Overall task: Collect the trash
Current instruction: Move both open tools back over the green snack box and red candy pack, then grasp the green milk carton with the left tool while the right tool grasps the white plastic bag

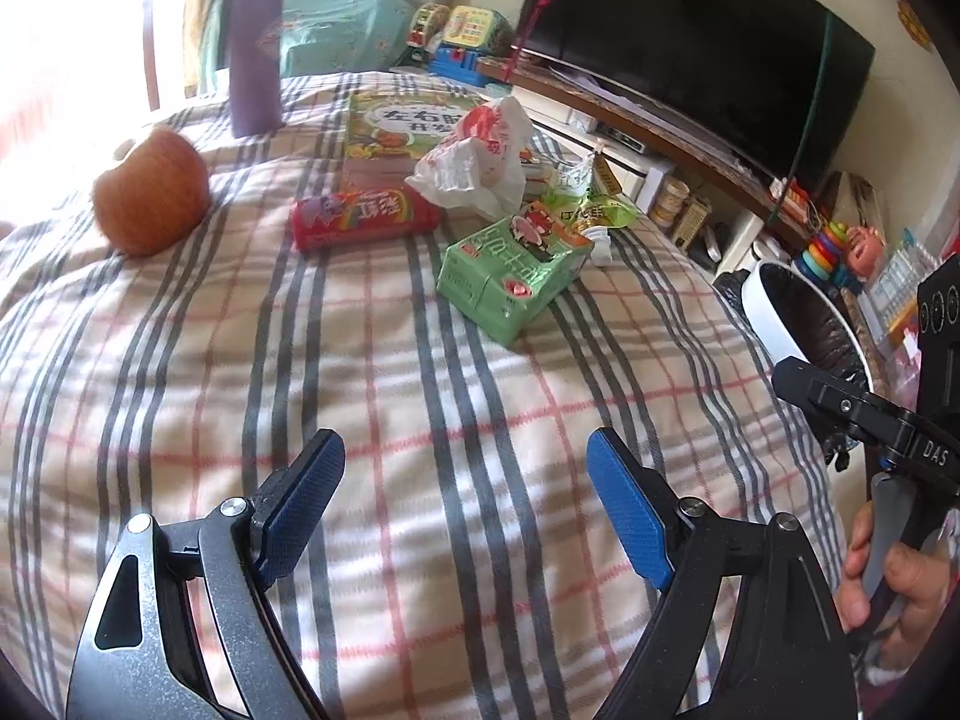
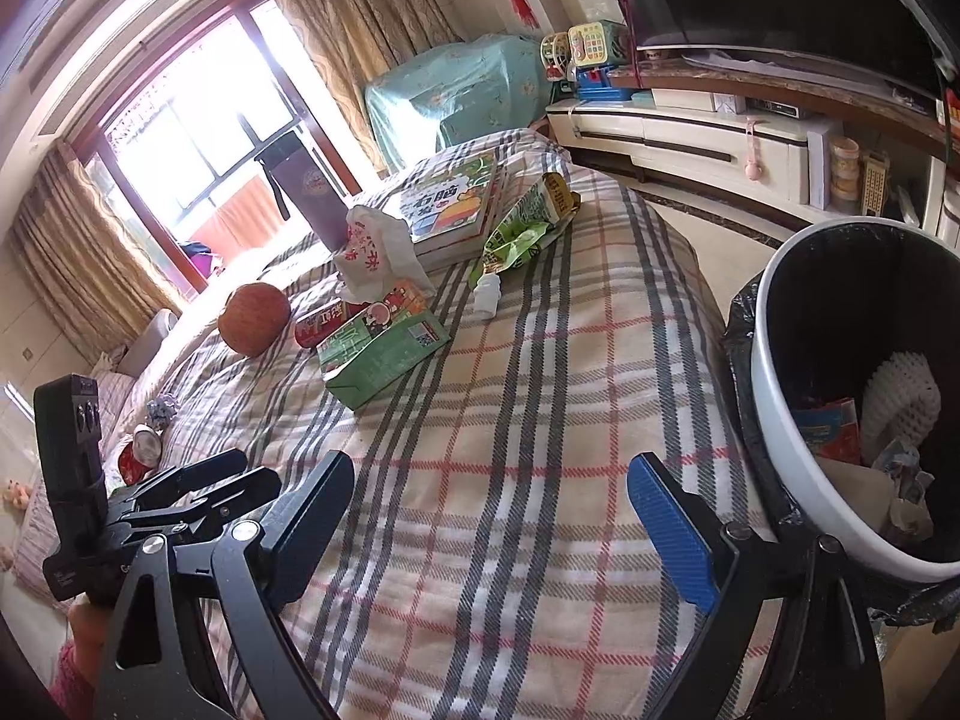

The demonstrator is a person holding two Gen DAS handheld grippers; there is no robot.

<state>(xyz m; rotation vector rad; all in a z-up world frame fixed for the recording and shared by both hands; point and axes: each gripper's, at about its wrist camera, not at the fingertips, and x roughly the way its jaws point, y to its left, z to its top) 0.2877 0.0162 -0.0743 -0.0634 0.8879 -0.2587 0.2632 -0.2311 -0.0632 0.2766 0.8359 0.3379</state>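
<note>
From the left wrist view we see our left gripper with its jaws spread wide and nothing between them, poised over the plaid blanket. On the blanket we count one apple, one purple thermos, one red candy pack, one crumpled white plastic bag, one flattened green carton, one green snack wrapper and one picture book. One white trash bin stands off the blanket's right edge.

From the right wrist view, our right gripper also has its jaws wide apart and holds nothing. The same single carton, bag, wrapper and one small white bottle lie well ahead on the blanket. The bin, just right, already holds several scraps.
</note>
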